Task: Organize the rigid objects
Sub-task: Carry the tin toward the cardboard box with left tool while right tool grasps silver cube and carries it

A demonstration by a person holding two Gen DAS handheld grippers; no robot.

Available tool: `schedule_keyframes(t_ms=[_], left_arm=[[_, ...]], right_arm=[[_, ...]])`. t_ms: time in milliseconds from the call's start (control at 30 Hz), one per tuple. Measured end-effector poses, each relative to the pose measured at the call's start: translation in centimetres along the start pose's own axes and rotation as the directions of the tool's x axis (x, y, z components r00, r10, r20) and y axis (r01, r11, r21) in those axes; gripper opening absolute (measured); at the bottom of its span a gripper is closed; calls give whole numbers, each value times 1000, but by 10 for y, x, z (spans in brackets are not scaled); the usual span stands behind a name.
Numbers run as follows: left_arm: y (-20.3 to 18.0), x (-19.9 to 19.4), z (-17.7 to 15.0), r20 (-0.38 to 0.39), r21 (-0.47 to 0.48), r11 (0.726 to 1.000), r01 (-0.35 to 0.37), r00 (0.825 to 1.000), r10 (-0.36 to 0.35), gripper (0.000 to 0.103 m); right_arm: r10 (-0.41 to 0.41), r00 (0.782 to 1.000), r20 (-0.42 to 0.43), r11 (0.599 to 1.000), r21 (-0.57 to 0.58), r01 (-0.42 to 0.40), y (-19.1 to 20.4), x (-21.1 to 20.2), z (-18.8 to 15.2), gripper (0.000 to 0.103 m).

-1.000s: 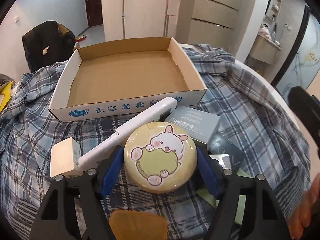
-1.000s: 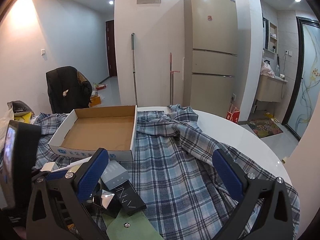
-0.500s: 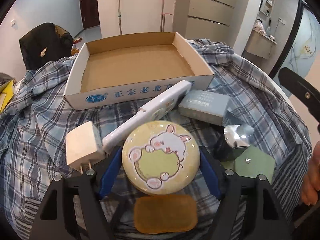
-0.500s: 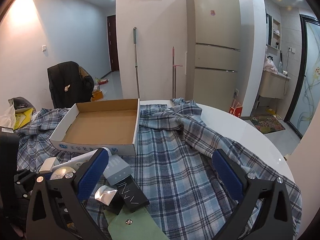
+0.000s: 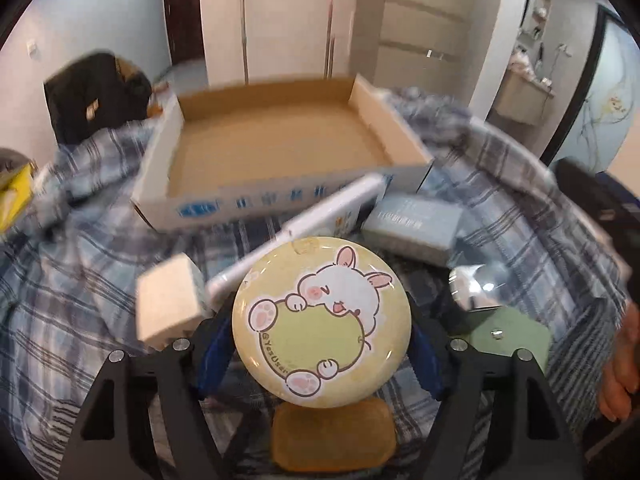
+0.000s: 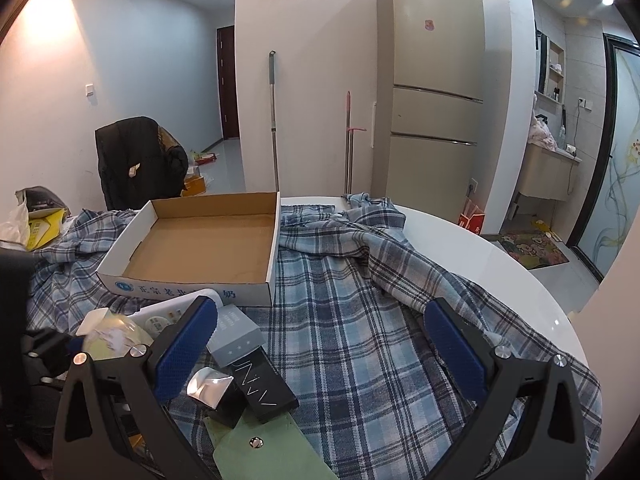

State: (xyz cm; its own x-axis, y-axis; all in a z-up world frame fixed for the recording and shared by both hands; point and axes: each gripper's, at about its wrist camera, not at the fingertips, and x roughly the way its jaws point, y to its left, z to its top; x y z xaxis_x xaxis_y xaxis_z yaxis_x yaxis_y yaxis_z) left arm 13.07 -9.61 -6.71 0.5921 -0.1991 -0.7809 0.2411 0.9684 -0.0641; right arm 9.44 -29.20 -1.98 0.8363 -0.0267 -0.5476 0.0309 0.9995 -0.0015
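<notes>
Left wrist view: the left gripper [image 5: 322, 344] is closed on the round tin [image 5: 321, 320] with a rabbit picture, one blue pad on each side of it. The tin seems lifted above the plaid cloth [image 5: 72, 280], a little tilted. The box [image 5: 276, 200], an open cardboard tray with nothing inside, lies beyond the tin. Between tin and box there is a white remote [image 5: 304, 232], which leans at the front wall of the box. A white charger [image 5: 168, 300] is left of the tin, a grey carton [image 5: 416, 224] is to the right of the remote, near the box, and an amber pad [image 5: 334, 434] lies on the cloth under the tin. The picture is blurred, so I judge the gripper is in motion.

Right wrist view: the right gripper [image 6: 320, 344] is wide open and holds nothing; it hangs over bare cloth to the right of the box [image 6: 192, 280]. Near its left finger lie the grey carton [image 6: 236, 336], a black carton [image 6: 260, 392], a silver piece [image 6: 210, 386] and a green pouch [image 6: 264, 448]. The tin [image 6: 116, 340] shows at the left, in front of the box.

The step in hand, as I judge, is to carry the tin to the box. The next move calls for height enough to pass over the remote and the front wall, then lowering before the pads let go.
</notes>
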Motion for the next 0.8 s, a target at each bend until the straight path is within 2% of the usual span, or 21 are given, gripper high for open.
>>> schedule_keyframes(t_ms=[100, 167, 233, 267, 367, 500, 667, 767, 800], left_arm=[[3, -36, -6, 132, 26, 1000, -11, 991, 8, 77], [6, -59, -14, 228, 36, 998, -44, 973, 35, 77], [10, -78, -23, 317, 42, 996, -84, 946, 66, 77], [13, -86, -29, 365, 35, 994, -102, 927, 82, 77], [25, -93, -39, 432, -16, 992, -124, 894, 119, 77], [40, -90, -38, 420, -89, 992, -91, 899, 120, 77], [51, -86, -40, 394, -144, 986, -88, 909, 138, 77], [48, -85, -42, 394, -132, 987, -94, 909, 139, 77], [47, -86, -44, 398, -128, 987, -96, 907, 140, 77]], right_arm=[[10, 1000, -2, 1000, 2, -10, 0, 0, 0, 103], [21, 1000, -6, 1000, 4, -21, 0, -1, 0, 103], [34, 999, -16, 999, 1, -34, 1, 0, -1, 103], [41, 999, -24, 999, -3, -41, 3, 1, -2, 103], [66, 996, -66, 997, -27, -68, 12, 6, -6, 94], [143, 976, -167, 985, -70, -157, 33, 15, -20, 86], [220, 930, -294, 957, -120, -265, 61, 25, -38, 73], [215, 918, -333, 952, -138, -273, 67, 31, -45, 54], [203, 916, -345, 954, -140, -264, 67, 34, -47, 43]])
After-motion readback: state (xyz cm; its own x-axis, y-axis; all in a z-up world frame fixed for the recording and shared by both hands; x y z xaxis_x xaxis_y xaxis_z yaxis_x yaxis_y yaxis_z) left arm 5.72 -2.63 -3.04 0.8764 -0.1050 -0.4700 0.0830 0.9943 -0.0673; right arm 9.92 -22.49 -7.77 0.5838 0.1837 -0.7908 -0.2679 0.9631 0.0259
